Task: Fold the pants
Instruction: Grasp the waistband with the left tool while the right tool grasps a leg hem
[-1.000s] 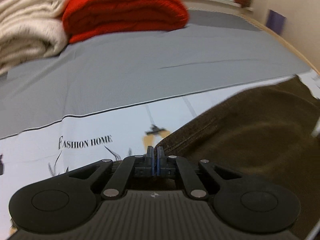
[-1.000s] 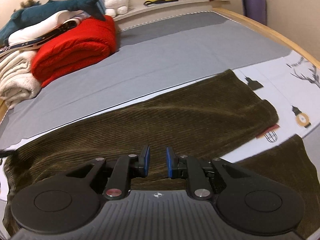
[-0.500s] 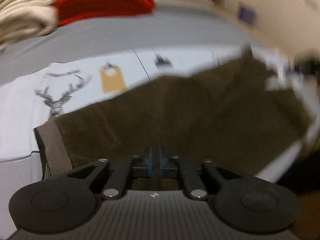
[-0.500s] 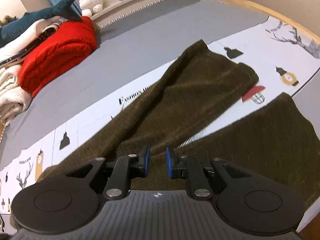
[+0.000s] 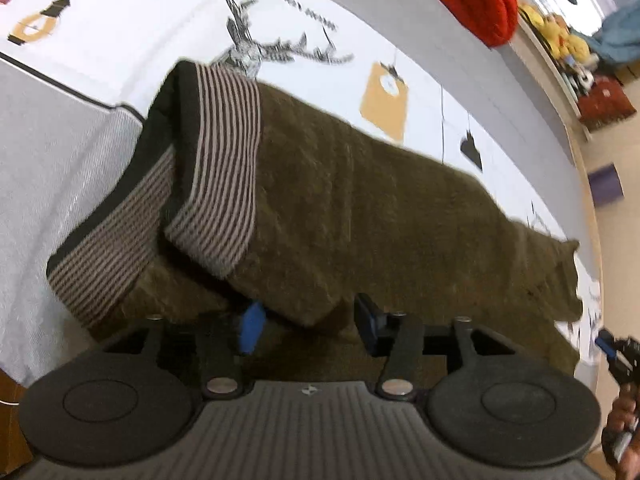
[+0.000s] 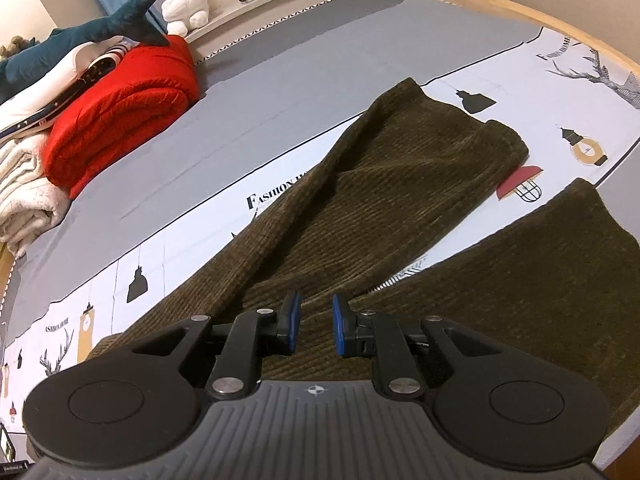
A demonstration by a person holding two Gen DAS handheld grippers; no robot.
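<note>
Dark olive corduroy pants point(image 5: 380, 208) lie on the bed, with a striped waistband point(image 5: 224, 160) at the left in the left wrist view. My left gripper point(image 5: 308, 328) is open at the waist end, its jaws wide apart, and a fold of the fabric lies between them. In the right wrist view the pants point(image 6: 380, 208) spread out with the two legs apart toward the right. My right gripper point(image 6: 314, 324) is open just above the fabric and holds nothing. It also shows at the far right edge of the left wrist view point(image 5: 612, 352).
The bed has a white printed sheet point(image 6: 192, 248) over a grey cover point(image 6: 280, 72). A red folded blanket point(image 6: 120, 108), cream blankets point(image 6: 24, 200) and a shark plush point(image 6: 80, 36) are stacked at the far left. A wooden bed edge point(image 6: 520, 4) runs along the right.
My left gripper swung from the leg end to the waist end and went from shut to open, letting go of the fabric. The upper leg has shifted across the sheet. My right gripper stayed open.
</note>
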